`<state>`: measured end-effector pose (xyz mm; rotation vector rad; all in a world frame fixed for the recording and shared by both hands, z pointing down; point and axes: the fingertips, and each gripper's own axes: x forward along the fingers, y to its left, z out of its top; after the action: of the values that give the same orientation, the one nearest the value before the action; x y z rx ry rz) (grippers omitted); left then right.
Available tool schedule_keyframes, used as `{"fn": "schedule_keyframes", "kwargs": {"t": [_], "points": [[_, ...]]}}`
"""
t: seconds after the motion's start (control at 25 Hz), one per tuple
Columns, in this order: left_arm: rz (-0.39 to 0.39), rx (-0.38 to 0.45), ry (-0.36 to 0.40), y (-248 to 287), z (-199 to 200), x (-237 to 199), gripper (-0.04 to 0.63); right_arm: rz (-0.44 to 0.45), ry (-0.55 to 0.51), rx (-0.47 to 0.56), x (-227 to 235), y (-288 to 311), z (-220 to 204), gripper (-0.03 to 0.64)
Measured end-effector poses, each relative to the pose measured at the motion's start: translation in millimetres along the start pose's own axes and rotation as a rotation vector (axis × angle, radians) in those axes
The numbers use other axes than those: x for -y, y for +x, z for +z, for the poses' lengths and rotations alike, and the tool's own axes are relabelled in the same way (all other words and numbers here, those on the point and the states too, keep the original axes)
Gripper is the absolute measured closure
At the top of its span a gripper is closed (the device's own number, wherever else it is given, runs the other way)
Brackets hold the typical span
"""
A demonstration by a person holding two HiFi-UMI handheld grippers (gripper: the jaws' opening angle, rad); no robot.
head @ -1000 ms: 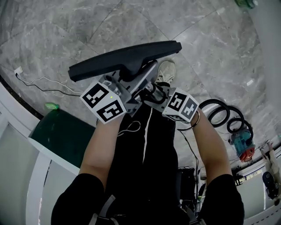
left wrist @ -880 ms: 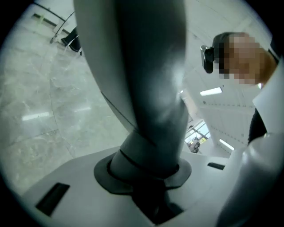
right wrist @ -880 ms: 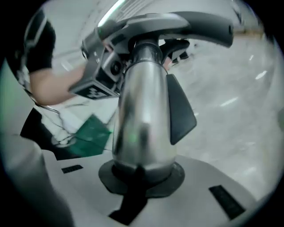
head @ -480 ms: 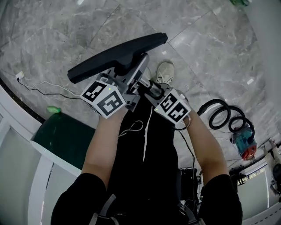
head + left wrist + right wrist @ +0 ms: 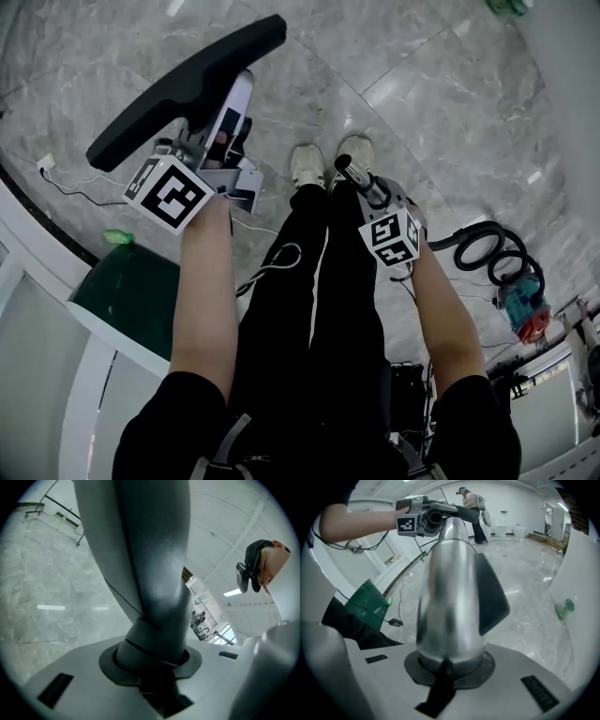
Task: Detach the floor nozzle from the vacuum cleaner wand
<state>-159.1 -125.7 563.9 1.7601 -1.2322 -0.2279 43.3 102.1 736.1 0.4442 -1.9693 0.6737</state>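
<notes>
Head view: my left hand-held gripper, clamped on the neck of the floor nozzle, has pulled it clear of the wand clenched in my right hand-held gripper, so detachment looks done.

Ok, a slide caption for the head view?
Left gripper holds the detached nozzle by its neck, right gripper the bare wand, over a marble floor.
</notes>
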Motion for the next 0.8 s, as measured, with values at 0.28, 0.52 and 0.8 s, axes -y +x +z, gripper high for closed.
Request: {"fn": "schedule_keyframes", "kwargs": {"t": [0.28,0.52,0.8], "points": [[0.027,-0.076,-0.022,0,-21,-14,0.472,0.011,0.027,-0.006,3,8,25,0.565],[0.054,-0.123,-0.060,-1,-35,-23,0.472,0.023,0.009,-0.015,-6,9,27,0.565],[0.040,-0.115,-0.049,5,-36,-9,0.472,0.032,0.018,-0.013,-4,1,29,0.565]]}}
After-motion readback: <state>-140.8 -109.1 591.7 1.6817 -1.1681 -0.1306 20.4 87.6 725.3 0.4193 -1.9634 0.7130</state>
